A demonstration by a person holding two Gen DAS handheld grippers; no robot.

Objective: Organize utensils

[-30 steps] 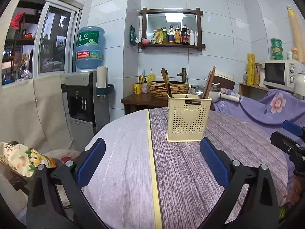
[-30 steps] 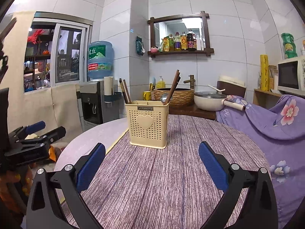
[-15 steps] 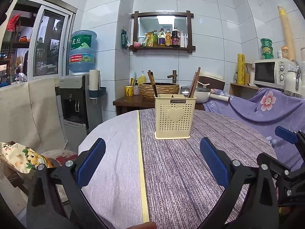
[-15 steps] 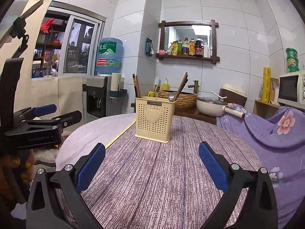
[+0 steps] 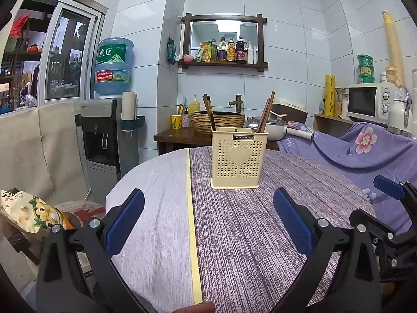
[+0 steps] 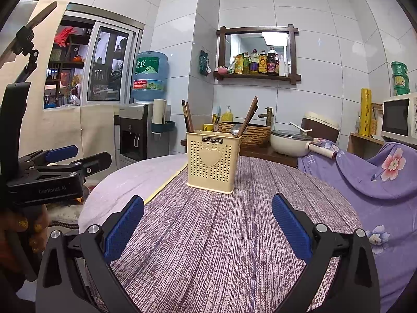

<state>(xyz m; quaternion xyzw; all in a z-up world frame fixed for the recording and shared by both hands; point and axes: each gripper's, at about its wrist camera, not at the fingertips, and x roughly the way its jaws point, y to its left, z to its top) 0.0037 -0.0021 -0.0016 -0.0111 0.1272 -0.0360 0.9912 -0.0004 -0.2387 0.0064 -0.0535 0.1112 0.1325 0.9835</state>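
Observation:
A cream perforated utensil holder [image 5: 238, 157] with a heart stands upright on the round table [image 5: 234, 234]; it also shows in the right wrist view [image 6: 211, 165]. Brown chopsticks [image 5: 209, 113] lean in its left side and more [image 5: 265, 112] in its right side; a metal spoon [image 6: 235, 129] shows there too. My left gripper [image 5: 208, 224] is open and empty, well short of the holder. My right gripper [image 6: 207, 228] is open and empty, also short of it. Each gripper appears in the other's view: the right one [image 5: 391, 224] and the left one [image 6: 57, 167].
The table has a purple striped cloth [image 6: 221, 234] and a pale cloth [image 5: 156, 208] joined at a yellow strip [image 5: 191, 221]. A purple floral blanket [image 5: 365, 146] lies to the right. A water dispenser [image 5: 109, 135], a counter with a woven basin [image 5: 217, 121] and a pot [image 6: 289, 142] stand behind.
Both grippers have drawn back and away from the holder, which looks smaller and farther. Both stay open and empty. The holder has not moved.

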